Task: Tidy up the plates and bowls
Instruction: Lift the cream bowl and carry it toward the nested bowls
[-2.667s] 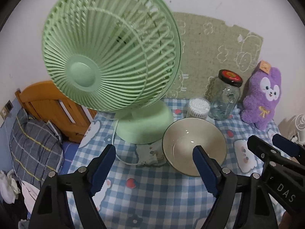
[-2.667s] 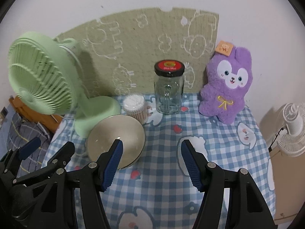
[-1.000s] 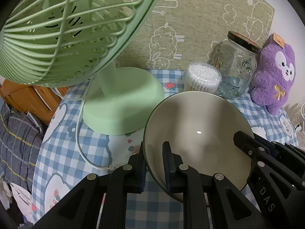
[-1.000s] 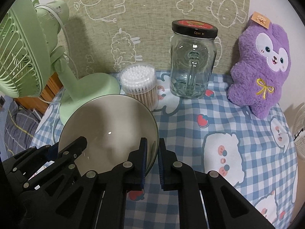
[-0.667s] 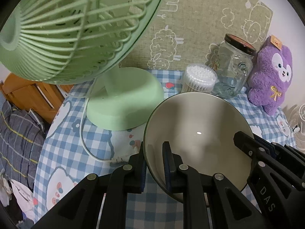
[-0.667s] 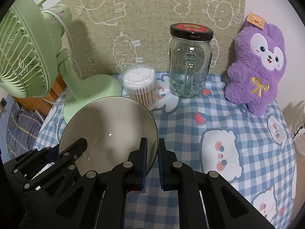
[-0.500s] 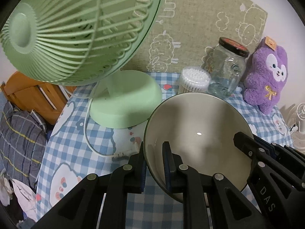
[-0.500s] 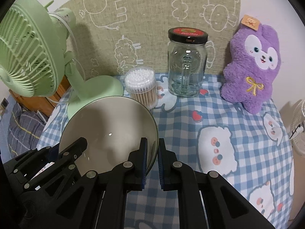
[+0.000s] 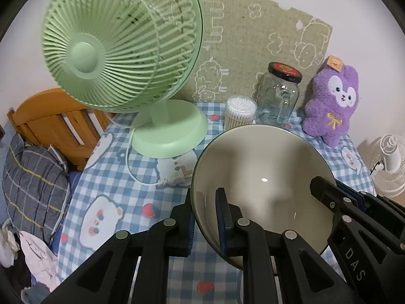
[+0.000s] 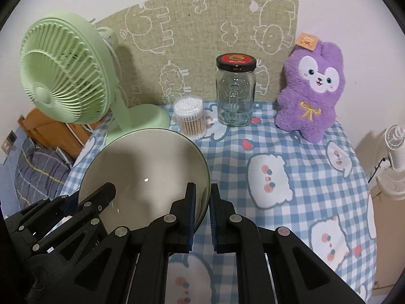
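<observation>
Left gripper [image 9: 204, 211] clamped on the near-left rim of the bowl [image 9: 263, 177] | right gripper [image 10: 202, 209] clamped on its opposite rim | bowl held between both above the checked tablecloth [image 10: 291, 167] | beyond: green fan [image 9: 121, 43], cotton-swab tub [image 10: 189, 116], glass jar [image 10: 236, 91], purple plush [image 10: 312, 88].

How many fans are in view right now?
2. A large pale green desk fan stands at the table's back left; a small white fan stands off the table to the right. Others may be out of frame.
</observation>
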`<state>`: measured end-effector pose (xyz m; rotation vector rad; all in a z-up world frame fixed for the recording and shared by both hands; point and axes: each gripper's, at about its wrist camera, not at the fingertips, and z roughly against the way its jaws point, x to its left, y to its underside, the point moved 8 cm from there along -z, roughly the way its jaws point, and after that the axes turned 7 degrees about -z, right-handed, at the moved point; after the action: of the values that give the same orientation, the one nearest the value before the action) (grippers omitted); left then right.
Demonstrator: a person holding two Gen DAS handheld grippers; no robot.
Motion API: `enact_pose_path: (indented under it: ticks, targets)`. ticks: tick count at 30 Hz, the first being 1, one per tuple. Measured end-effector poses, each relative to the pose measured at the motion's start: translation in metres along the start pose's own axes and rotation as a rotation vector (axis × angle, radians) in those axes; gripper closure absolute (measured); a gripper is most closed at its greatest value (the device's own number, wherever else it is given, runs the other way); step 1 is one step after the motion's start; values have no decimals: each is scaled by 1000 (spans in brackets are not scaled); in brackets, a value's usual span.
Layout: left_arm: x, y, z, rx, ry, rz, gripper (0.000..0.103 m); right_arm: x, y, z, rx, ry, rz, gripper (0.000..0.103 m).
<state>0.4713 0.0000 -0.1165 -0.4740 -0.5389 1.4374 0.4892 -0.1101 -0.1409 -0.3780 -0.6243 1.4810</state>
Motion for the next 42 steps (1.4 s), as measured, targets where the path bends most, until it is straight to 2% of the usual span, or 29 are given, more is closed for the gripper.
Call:
enact_pose_path:
  ticks: [20, 42]
  targets:
    - [-2, 51, 103, -60, -22, -8, 90, 8, 56, 103, -44, -13, 11, 91]
    - [-6, 118, 171, -98, -17, -11, 90, 13, 126, 177, -79, -8, 19, 91]
